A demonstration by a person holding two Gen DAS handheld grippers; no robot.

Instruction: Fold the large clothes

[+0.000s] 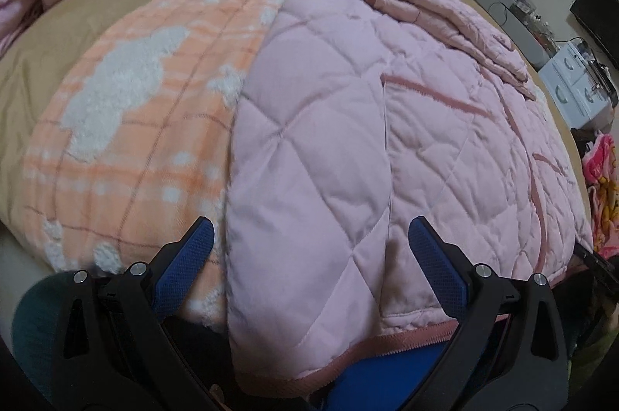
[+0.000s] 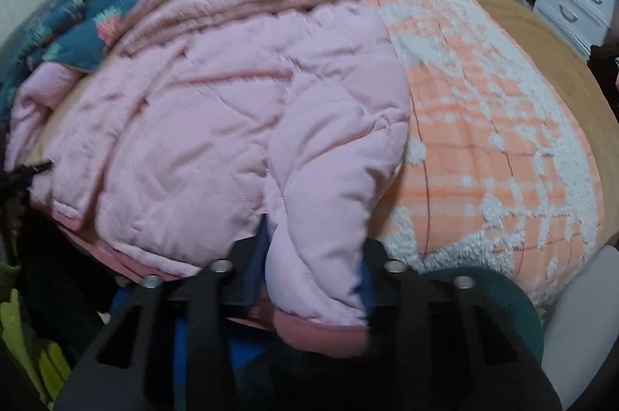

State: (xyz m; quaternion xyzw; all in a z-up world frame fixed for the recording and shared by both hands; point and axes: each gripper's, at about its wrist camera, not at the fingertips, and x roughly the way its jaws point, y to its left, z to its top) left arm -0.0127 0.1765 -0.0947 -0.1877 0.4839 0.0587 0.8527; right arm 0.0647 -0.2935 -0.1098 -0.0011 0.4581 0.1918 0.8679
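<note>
The pink quilted jacket [image 1: 348, 140] lay on an orange plaid blanket [image 1: 147, 109] across the bed [image 1: 35, 70]; it looked puffy, soft and light, best taken at cuff or hem. The right hand-held gripper [image 2: 315, 264] pinched its sleeve [image 2: 329, 179]; the left hand-held gripper [image 1: 309, 248] stood wide, holding nothing. White drawers [image 2: 572, 9] stood beyond.

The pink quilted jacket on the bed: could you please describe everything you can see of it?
The pink quilted jacket is padded, diamond-stitched, with darker pink ribbed hem and cuff. It lies spread on the orange-and-white plaid fleece blanket, one sleeve folded over the front. The right gripper is shut on that sleeve near its cuff; the left gripper hovers open over the hem.
</note>
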